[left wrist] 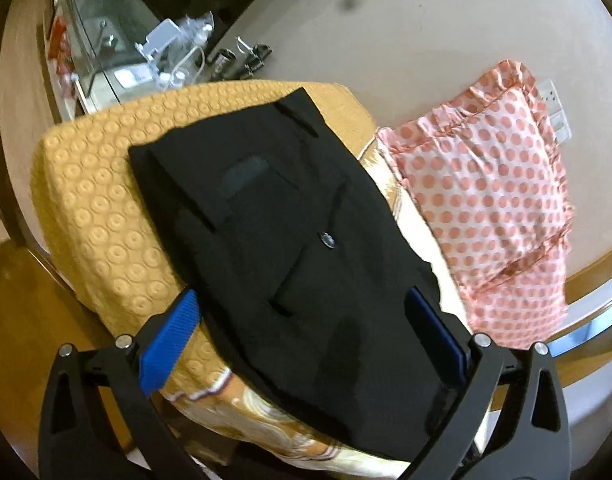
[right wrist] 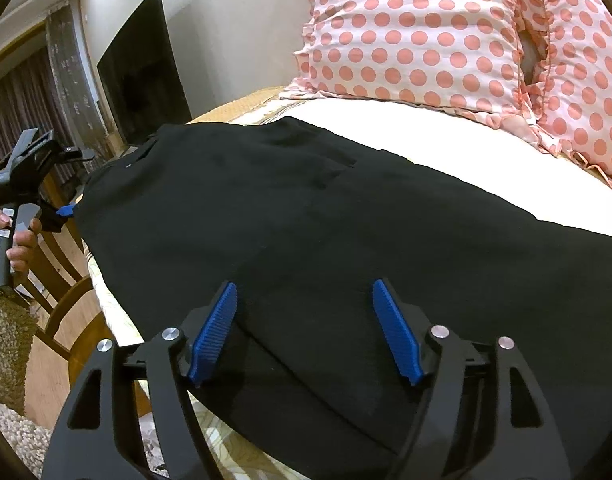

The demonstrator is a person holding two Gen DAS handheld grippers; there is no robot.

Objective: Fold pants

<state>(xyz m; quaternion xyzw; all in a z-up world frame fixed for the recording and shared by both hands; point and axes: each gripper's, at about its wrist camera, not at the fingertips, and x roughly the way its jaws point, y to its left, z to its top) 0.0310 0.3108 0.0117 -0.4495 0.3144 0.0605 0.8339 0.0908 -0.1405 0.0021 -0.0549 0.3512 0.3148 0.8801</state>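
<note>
Black pants (left wrist: 282, 240) lie spread flat on the bed, with a button and pocket seams showing. They also fill the middle of the right wrist view (right wrist: 325, 232). My left gripper (left wrist: 306, 304) is open, its blue pads on either side of the near end of the pants. My right gripper (right wrist: 306, 292) is open just above the pants near their front edge. The left gripper (right wrist: 64, 211) shows at the far left end of the pants, held by a hand.
A pink polka-dot pillow (left wrist: 493, 200) lies beside the pants, and shows at the back in the right wrist view (right wrist: 425, 32). A yellow patterned blanket (left wrist: 102, 200) covers the bed's far part. A glass cabinet (left wrist: 106, 32) with clutter stands beyond. A wooden chair (right wrist: 62, 296) and a dark TV (right wrist: 142, 68) stand left.
</note>
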